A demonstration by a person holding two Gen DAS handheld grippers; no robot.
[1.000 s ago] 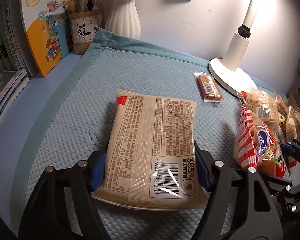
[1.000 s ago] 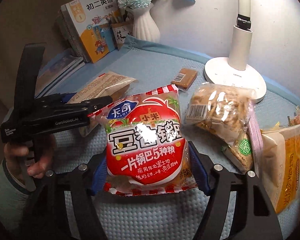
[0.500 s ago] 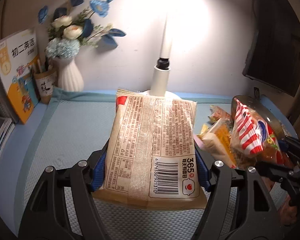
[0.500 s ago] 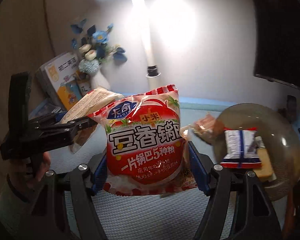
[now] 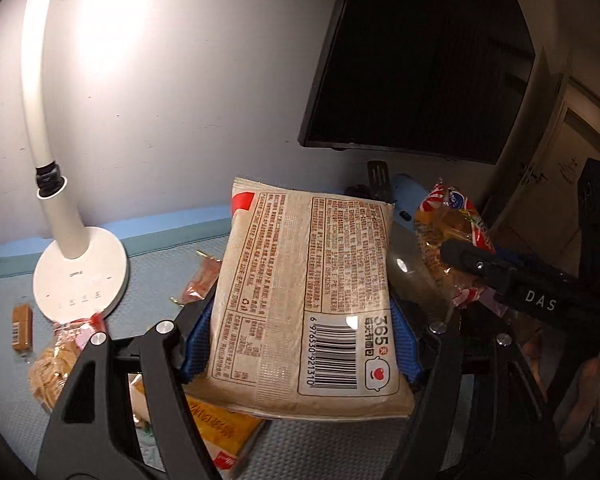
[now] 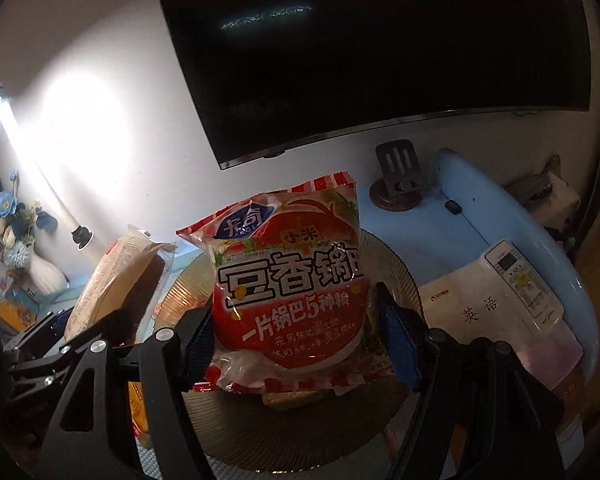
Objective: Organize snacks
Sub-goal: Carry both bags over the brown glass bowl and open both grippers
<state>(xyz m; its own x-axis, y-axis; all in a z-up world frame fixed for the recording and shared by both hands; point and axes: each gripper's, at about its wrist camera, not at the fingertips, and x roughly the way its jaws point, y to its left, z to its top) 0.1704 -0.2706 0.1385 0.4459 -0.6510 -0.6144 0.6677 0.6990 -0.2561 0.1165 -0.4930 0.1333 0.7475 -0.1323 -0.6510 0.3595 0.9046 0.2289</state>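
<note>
Two tongs, one pack each: left tongs [image 5: 300, 340] pinch the beige bread pack [image 5: 308, 304], held up off the surface [image 5: 160, 268]; right tongs [image 6: 300, 340] pinch the red rice-crust pack [image 6: 292, 292] over the round glass plate [image 6: 400, 280]. Approx. four loose snacks lie nr the lamp base [image 5: 80, 272]. Plate rim sits close to a booklet [image 6: 480, 312] w/ remote [image 6: 520, 276]; little free room.

Black-framed left tongs [image 5: 300, 340]; blue pads [image 5: 404, 344]; silver screws [image 5: 165, 327]; "DAS" marking
</note>
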